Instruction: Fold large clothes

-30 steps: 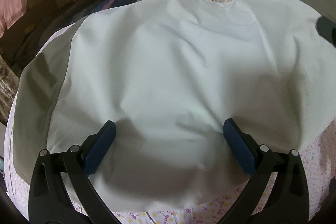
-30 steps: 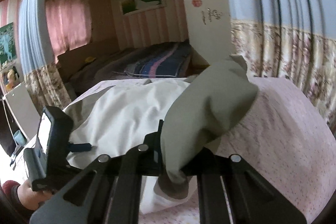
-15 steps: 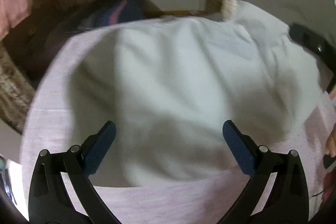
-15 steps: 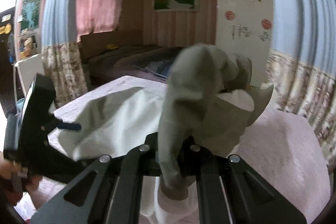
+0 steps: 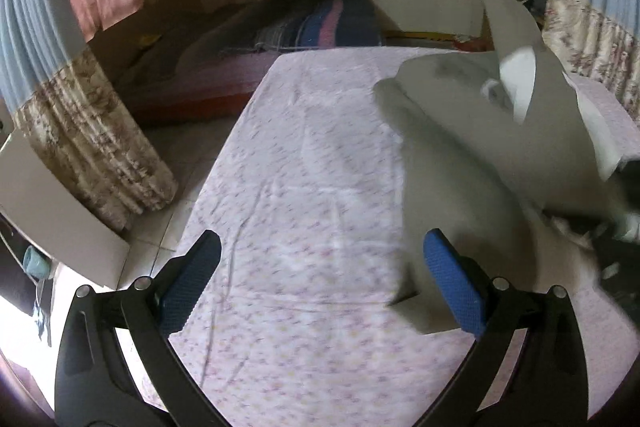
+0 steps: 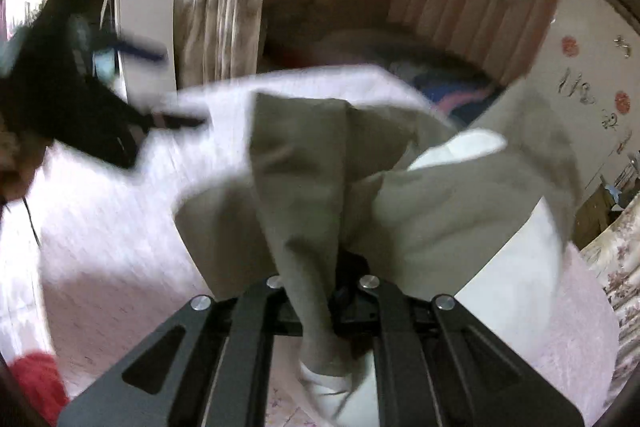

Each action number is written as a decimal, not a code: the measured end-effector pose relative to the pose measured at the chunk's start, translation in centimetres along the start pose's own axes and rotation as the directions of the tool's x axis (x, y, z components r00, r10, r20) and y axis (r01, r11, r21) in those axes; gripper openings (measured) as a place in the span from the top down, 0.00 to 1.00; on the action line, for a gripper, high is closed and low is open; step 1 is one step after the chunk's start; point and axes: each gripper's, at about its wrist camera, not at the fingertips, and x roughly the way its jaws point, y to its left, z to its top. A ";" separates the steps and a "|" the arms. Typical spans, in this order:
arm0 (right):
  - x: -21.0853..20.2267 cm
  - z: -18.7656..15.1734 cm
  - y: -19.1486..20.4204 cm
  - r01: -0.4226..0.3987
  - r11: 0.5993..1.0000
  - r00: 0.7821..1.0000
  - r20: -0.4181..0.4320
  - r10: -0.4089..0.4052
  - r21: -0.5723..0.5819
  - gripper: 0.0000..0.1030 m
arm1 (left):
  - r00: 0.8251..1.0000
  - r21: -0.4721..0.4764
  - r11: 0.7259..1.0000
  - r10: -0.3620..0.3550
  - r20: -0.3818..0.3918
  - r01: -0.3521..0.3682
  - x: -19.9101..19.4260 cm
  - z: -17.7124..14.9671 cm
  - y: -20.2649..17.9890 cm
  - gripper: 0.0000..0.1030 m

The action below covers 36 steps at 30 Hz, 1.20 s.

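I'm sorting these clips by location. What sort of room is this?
Most likely a home bedroom: a bed with a floral sheet, a second bed with a striped blanket behind it, and floral curtains hanging beside them.

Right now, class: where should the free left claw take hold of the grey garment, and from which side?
Probably the near corner of the grey garment, approached from the bare sheet side. That edge lies flat and exposed beside the open left claw; the right claw already pinches another fold.
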 end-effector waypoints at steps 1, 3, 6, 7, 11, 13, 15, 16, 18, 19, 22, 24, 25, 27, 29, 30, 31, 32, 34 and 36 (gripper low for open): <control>0.9 -0.6 0.2 -0.002 1.000 1.000 -0.027 0.003 0.009 0.94 | 1.000 -0.004 1.000 -0.006 -0.006 0.006 0.3 -0.2 0.5 0.03; 1.5 -1.5 0.4 -0.014 0.999 0.999 -0.040 0.016 0.032 0.93 | 0.999 -0.017 1.000 -0.025 -0.025 0.024 0.8 -0.7 1.0 0.03; 1.2 -2.2 0.7 -0.009 0.999 0.999 -0.042 0.010 0.038 0.89 | 0.999 0.001 0.999 -0.033 -0.043 0.033 1.0 -1.4 1.0 0.03; 0.8 -2.4 0.7 -0.006 0.999 0.999 -0.043 0.007 0.040 0.89 | 0.999 0.014 0.999 -0.030 -0.042 0.031 1.1 -1.3 0.8 0.03; -1.0 -1.4 0.0 -0.007 0.998 0.999 -0.045 0.010 0.060 0.58 | 0.999 0.048 0.998 -0.030 -0.019 0.031 0.0 -1.3 0.0 0.03; -4.4 -1.6 0.3 -0.034 0.998 0.999 0.004 0.034 0.048 0.27 | 0.999 0.045 0.998 -0.035 -0.009 0.035 -0.3 -1.4 0.2 0.03; -7.7 -2.2 0.1 -0.037 0.999 0.998 0.057 0.035 0.038 0.26 | 0.999 0.044 0.998 -0.045 0.007 0.045 -1.0 -1.3 0.0 0.03; -9.7 -2.7 -0.3 -0.041 0.998 0.996 0.086 0.037 0.050 0.26 | 0.999 0.045 0.998 -0.049 0.013 0.048 -1.3 -1.3 0.0 0.03; -12.4 -3.4 -1.9 -0.035 0.995 0.991 0.134 0.022 0.096 0.26 | 0.997 0.053 0.997 -0.060 0.037 0.058 -2.4 -1.1 -0.4 0.03; -13.5 -4.0 -3.2 -0.022 0.991 0.989 0.151 0.002 0.133 0.26 | 0.996 0.056 0.996 -0.067 0.050 0.064 -3.0 -0.9 -0.6 0.03; -14.1 -5.5 -6.9 -0.002 0.961 0.987 0.154 -0.043 0.278 0.26 | 0.990 0.062 0.992 -0.118 0.077 0.113 -4.1 -0.3 -1.2 0.03; -13.7 -6.8 -9.6 -0.001 0.925 0.989 0.140 -0.056 0.381 0.26 | 0.985 0.068 0.986 -0.155 0.079 0.150 -4.1 0.2 -1.9 0.03; -13.4 -7.3 -10.4 0.004 0.914 0.989 0.131 -0.063 0.406 0.26 | 0.984 0.072 0.986 -0.158 0.079 0.153 -4.1 0.3 -2.4 0.03; -12.7 -7.6 -11.5 0.023 0.898 0.990 0.118 -0.083 0.439 0.26 | 0.984 0.086 0.984 -0.162 0.074 0.156 -3.9 0.6 -3.5 0.03; -11.8 -7.2 -12.5 0.024 0.888 0.990 0.115 -0.086 0.459 0.26 | 0.982 0.101 0.981 -0.174 0.068 0.166 -3.7 0.9 -4.3 0.03; -11.4 -7.3 -12.8 0.026 0.884 0.990 0.113 -0.089 0.467 0.26 | 0.982 0.107 0.980 -0.175 0.067 0.168 -3.7 1.1 -4.7 0.03; -11.3 -7.4 -13.1 0.026 0.883 0.990 0.111 -0.088 0.469 0.26 | 0.982 0.114 0.979 -0.178 0.065 0.170 -3.7 1.3 -5.1 0.03; -10.6 -7.3 -12.9 0.026 0.883 0.990 0.108 -0.087 0.469 0.26 | 0.981 0.122 0.977 -0.181 0.064 0.173 -3.6 1.5 -5.6 0.03; -10.1 -7.4 -13.4 0.026 0.879 0.991 0.105 -0.086 0.477 0.26 | 0.980 0.136 0.974 -0.189 0.058 0.180 -3.3 1.9 -6.5 0.03; -9.5 -7.7 -14.1 0.019 0.871 0.991 0.103 -0.080 0.492 0.26 | 0.980 0.162 0.970 -0.192 0.049 0.182 -3.0 2.3 -7.6 0.03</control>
